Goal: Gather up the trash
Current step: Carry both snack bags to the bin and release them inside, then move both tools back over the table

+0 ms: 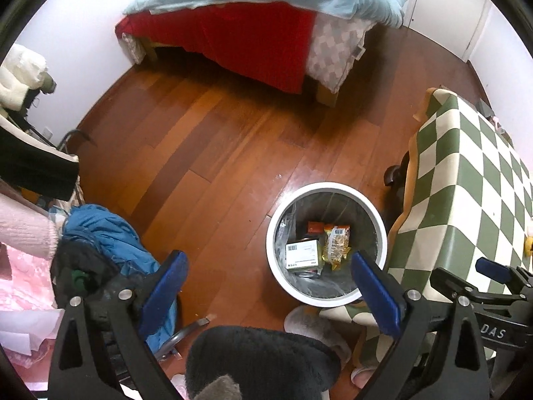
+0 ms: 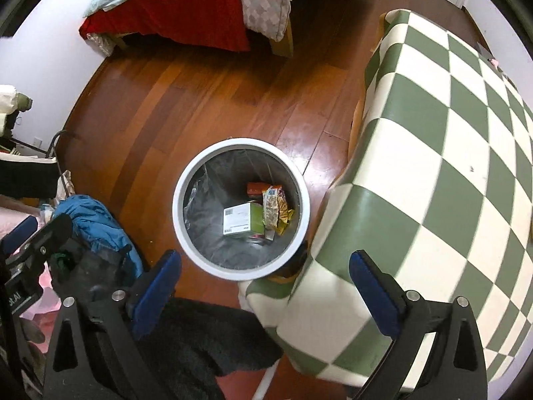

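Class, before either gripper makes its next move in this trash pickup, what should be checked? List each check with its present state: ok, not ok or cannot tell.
1. Left gripper open, holding nothing: ok.
2. Right gripper open, holding nothing: ok.
3. White bin upright, mouth uncovered: ok.
4. Bin has room above the white box and snack wrapper: ok.
5. Trash left on the checkered table: cannot tell, only partly in view.
6. Wooden floor free of trash: cannot tell.

box (image 2: 237,220) in bin (image 2: 186,180), table (image 2: 433,140) right

One bin (image 2: 190,180) (three scraps inside).
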